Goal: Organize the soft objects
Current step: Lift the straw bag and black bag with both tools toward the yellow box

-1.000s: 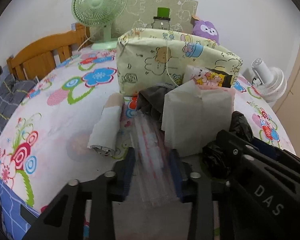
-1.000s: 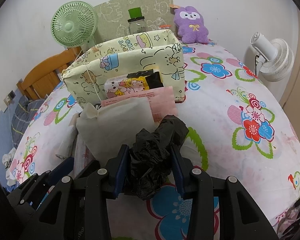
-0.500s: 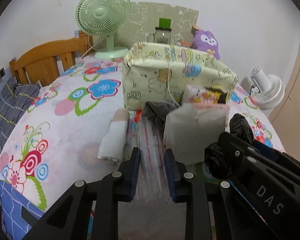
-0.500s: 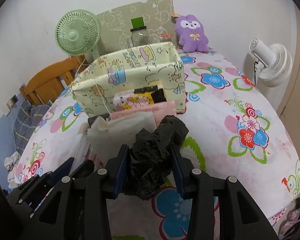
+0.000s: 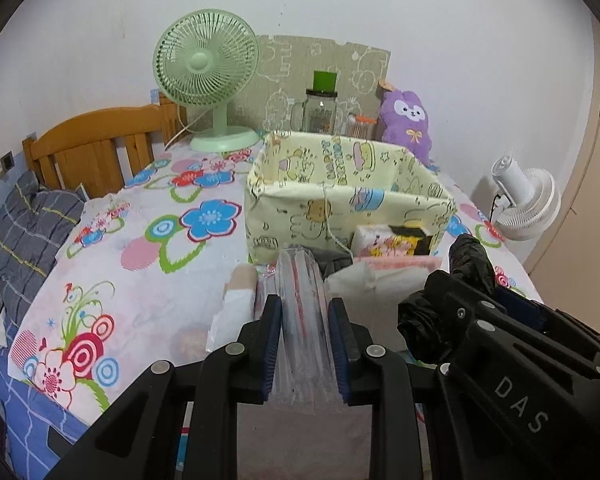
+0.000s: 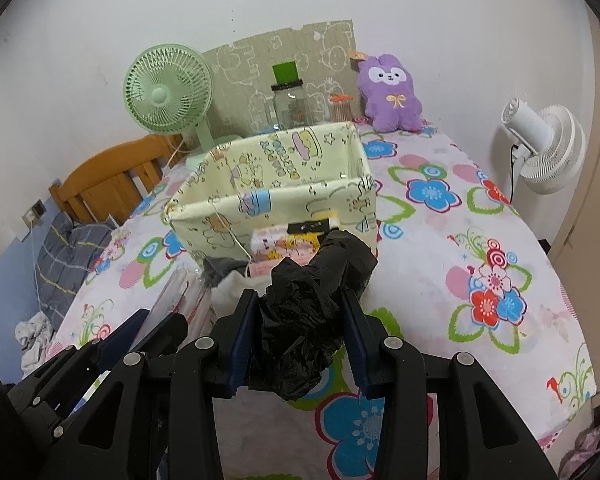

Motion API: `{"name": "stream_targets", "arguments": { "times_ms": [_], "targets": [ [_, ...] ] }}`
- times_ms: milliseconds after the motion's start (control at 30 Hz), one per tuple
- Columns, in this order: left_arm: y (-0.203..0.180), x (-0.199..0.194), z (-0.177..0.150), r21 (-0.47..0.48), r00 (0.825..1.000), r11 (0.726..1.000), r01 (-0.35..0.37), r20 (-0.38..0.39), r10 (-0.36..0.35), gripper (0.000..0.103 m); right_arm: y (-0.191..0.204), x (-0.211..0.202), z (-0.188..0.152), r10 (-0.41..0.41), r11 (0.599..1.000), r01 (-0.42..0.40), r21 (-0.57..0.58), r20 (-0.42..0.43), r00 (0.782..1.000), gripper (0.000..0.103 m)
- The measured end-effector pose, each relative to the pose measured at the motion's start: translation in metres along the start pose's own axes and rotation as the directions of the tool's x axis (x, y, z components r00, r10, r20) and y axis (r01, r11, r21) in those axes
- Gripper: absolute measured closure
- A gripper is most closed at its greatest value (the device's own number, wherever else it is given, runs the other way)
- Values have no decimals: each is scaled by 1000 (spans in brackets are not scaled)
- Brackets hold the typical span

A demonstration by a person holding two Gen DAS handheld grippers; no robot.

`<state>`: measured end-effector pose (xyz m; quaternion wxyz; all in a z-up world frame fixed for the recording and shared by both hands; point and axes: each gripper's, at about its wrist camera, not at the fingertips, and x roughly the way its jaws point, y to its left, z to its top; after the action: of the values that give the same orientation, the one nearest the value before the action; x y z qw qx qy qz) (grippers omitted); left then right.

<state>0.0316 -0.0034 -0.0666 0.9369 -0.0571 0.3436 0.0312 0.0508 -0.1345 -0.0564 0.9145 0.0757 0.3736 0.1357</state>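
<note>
Two hand-held grippers above a flower-print table, each carrying a soft item. The left gripper (image 5: 305, 336) is clamped on a clear plastic bag with red stripes (image 5: 300, 304), which stands up between its blue pads. The right gripper (image 6: 300, 336) is clamped on a crumpled black plastic bag (image 6: 312, 300). The yellow cartoon-print fabric box (image 6: 276, 196) stands at 12 o'clock from both grippers, open at the top; no contents can be made out in it. Against its near wall lie further items: a white cloth pouch (image 5: 376, 280), a pink packet (image 5: 400, 262) and a pale roll (image 5: 236, 296) at 10 o'clock of the left gripper. Step in hand, as judged: carrying both bags toward the box. The next move calls for bringing each gripper over the rim, then parting the pads so that the bags drop inside.
</note>
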Motion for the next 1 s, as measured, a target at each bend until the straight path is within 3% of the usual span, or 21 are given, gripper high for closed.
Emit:
{"name": "stream_targets", "arguments": {
  "times_ms": [1000],
  "targets": [
    [-19, -37, 54, 47, 992, 998, 36, 120, -41, 81, 7, -46, 54, -6, 1000, 7, -11, 123, 992, 58]
  ]
}}
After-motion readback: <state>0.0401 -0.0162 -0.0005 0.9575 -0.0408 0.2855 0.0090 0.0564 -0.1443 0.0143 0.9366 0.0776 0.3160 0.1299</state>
